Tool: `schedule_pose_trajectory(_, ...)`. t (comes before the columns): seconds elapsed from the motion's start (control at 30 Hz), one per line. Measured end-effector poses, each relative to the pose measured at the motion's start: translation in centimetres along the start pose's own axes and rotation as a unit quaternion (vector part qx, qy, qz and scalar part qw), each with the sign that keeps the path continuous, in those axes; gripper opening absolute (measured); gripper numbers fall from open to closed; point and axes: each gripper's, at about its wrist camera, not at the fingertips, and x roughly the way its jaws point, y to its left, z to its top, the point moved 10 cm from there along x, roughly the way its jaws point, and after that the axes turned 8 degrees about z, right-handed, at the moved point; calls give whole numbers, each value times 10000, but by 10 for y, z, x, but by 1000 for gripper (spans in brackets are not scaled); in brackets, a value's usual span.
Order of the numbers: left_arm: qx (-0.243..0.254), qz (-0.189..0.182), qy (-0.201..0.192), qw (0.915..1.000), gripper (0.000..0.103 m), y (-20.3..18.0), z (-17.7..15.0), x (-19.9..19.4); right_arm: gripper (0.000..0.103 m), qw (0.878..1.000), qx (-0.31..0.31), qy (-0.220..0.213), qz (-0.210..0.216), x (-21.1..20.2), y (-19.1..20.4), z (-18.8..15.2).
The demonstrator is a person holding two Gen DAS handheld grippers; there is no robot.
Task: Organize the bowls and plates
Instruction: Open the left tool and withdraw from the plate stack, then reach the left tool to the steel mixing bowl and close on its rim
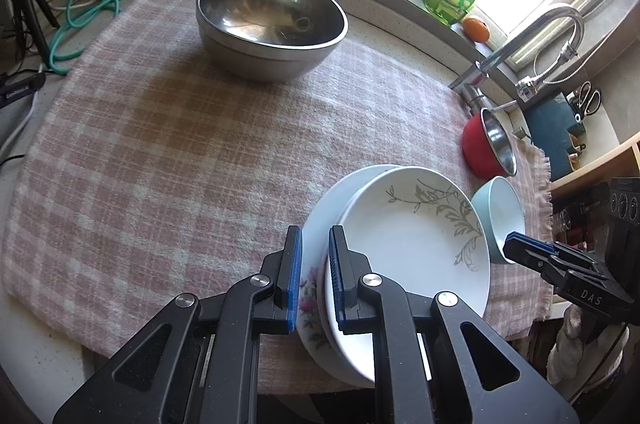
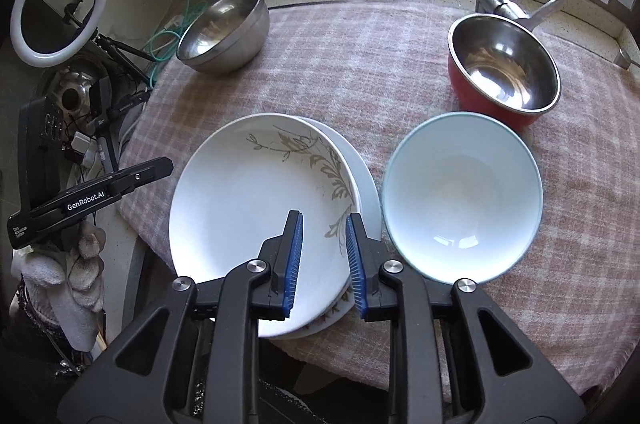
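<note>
Counts: plates, a stack of at least three. Top is a white plate with grey leaf print (image 2: 248, 191), under it a plain white plate (image 2: 366, 183), and at the bottom a plate with pink flower print (image 1: 310, 298). Bowls, three: a large plain steel bowl (image 1: 272, 23), a red bowl with steel inside (image 2: 504, 71), and a pale blue ceramic bowl (image 2: 462, 195). All sit on the pink checked cloth (image 1: 160, 143).

Landmark is the plate stack. The pale blue bowl is just beside it toward the tap side, the red bowl is behind that bowl and touching or nearly so, and the steel bowl is well apart at the far corner of the cloth.

The left gripper (image 1: 316, 280) has its jaws narrow, clamped on the near rim of the stack. The right gripper (image 2: 324, 260) has its jaws partly apart over the stack's rim, with the pads not pressing on anything.

Only the left view shows the flower print clearly. Only the right view shows the white ring light (image 2: 60, 7) and a gloved hand (image 2: 80, 276).
</note>
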Motion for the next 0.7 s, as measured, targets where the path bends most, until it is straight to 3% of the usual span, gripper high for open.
schedule_pose_trajectory(0.23,-254,120,-250,9993,12,26,36,-6,34,9992,-176,-339,123,1,17,52)
schedule_pose_trajectory(0.37,-293,254,-386,9985,14,41,59,-6,34,9987,-235,-368,266,14,29,81)
schedule_pose_trajectory(0.43,-309,286,-426,9982,21,47,70,-4,34,9984,-279,-392,283,21,34,94)
schedule_pose_trajectory(0.7,-489,282,-463,9973,21,72,102,7,34,9980,-291,-352,427,52,48,129)
